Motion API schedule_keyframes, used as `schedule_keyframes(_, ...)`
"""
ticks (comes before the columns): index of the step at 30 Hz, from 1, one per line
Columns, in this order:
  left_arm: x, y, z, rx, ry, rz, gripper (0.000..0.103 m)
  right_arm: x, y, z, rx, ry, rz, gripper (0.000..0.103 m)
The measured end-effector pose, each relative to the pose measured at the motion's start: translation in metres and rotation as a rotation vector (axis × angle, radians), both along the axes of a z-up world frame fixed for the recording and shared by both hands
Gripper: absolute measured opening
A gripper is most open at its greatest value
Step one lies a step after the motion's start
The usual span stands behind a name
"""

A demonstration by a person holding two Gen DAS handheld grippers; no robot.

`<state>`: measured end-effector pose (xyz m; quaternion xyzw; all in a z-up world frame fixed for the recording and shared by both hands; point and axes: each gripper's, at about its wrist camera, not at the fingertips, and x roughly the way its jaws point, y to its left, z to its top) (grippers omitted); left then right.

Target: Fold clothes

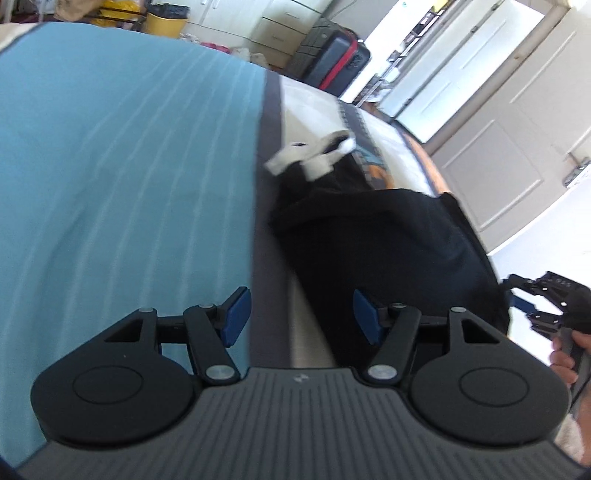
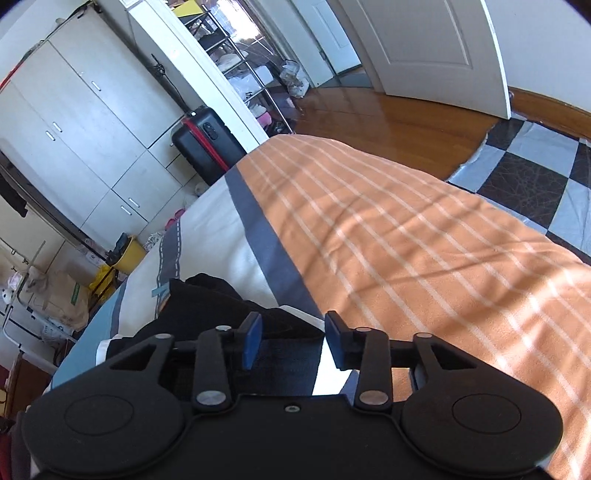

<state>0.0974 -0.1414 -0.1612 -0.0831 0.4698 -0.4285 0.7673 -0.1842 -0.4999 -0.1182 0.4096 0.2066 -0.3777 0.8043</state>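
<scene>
A black garment point(image 1: 380, 251) with a white drawstring point(image 1: 314, 155) lies bunched on the bed's cream and grey band. My left gripper point(image 1: 301, 317) is open and empty, hovering just short of the garment's near edge. My right gripper point(image 2: 293, 338) is open, with its jaws over the black garment's point(image 2: 214, 302) edge and not closed on it. In the left wrist view the right gripper point(image 1: 532, 299) shows at the garment's right end, held by a hand.
The bed cover has a blue striped part point(image 1: 122, 177) and an orange striped part point(image 2: 406, 236). A black and red suitcase point(image 2: 207, 144), white cabinets point(image 2: 74, 122), a yellow bin point(image 1: 164, 22) and a white door point(image 2: 424, 48) stand around the bed.
</scene>
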Motion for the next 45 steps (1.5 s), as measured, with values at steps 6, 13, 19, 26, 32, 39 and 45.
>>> schedule_keyframes(6,0.021,-0.048,-0.002,0.014,-0.071,-0.027,0.071,-0.014,0.002,0.003,0.042,-0.023,-0.008,0.058)
schedule_keyframes(13,0.055,-0.053,-0.014,-0.007,-0.033,0.232,0.073,-0.036,0.0,-0.021,0.333,-0.202,-0.004,0.06)
schedule_keyframes(19,0.04,-0.04,-0.021,-0.026,0.04,0.246,0.074,-0.016,0.002,-0.02,0.348,-0.162,0.076,0.06)
schedule_keyframes(26,-0.002,-0.031,-0.027,-0.015,0.124,0.077,0.074,0.006,0.017,0.028,-0.034,-0.202,0.322,0.012)
schedule_keyframes(32,-0.025,-0.027,-0.032,-0.03,0.187,0.0,0.074,-0.015,-0.011,-0.005,0.075,-0.044,0.212,0.027)
schedule_keyframes(39,-0.048,-0.024,-0.039,-0.077,0.254,-0.023,0.078,-0.079,-0.019,-0.029,0.288,-0.222,0.015,0.048)
schedule_keyframes(45,-0.065,-0.04,-0.041,-0.076,0.177,-0.164,0.072,-0.056,-0.005,-0.03,0.34,-0.277,0.206,0.068)
